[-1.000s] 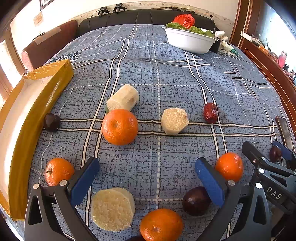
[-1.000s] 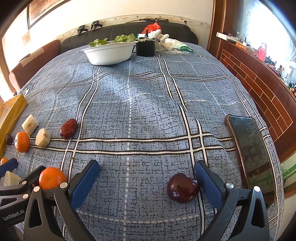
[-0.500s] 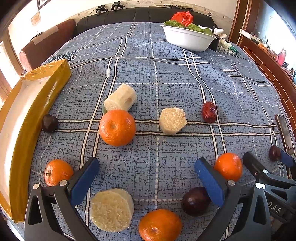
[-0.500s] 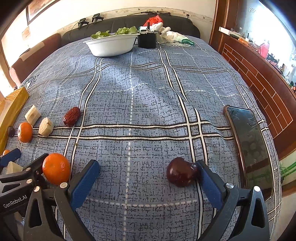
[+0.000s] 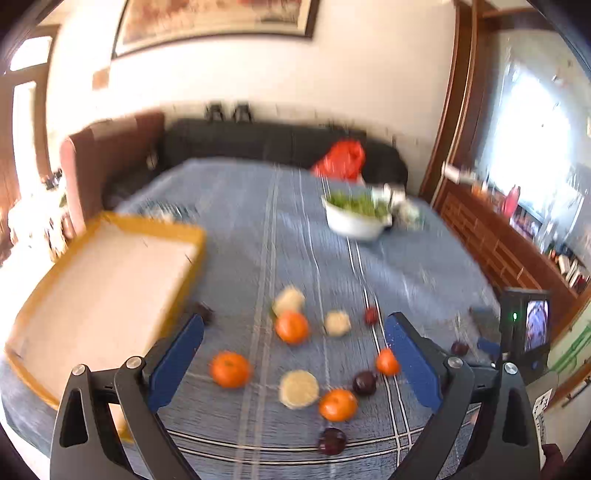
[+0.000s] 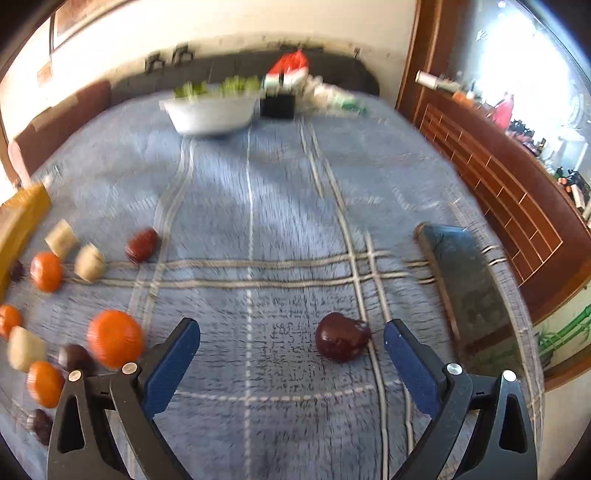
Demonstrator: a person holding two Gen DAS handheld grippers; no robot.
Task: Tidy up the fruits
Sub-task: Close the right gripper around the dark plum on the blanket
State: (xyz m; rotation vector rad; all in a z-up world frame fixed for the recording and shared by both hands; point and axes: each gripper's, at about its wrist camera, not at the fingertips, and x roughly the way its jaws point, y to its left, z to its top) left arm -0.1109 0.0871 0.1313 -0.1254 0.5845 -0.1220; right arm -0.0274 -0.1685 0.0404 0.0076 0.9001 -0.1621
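Hovering wide and empty, the right gripper [image 6: 291, 354] brackets a dark plum [image 6: 341, 341] on the counter [image 6: 258, 221]; closing off-centre could roll it. Left gripper [image 5: 293, 356] closing, holding nothing.

Fruits [image 5: 291, 326] lie scattered over the bench's [image 5: 258, 221] near half. A tray [image 5: 99, 280] sits along its left edge, a bowl [image 5: 354, 221] near the far right corner, a phone [image 6: 469, 288] by the right edge.

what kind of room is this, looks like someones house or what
Most likely a lived-in home room: a framed picture on the wall, a dark sofa behind the table's blue checked cloth, and a white bowl of greens on it.
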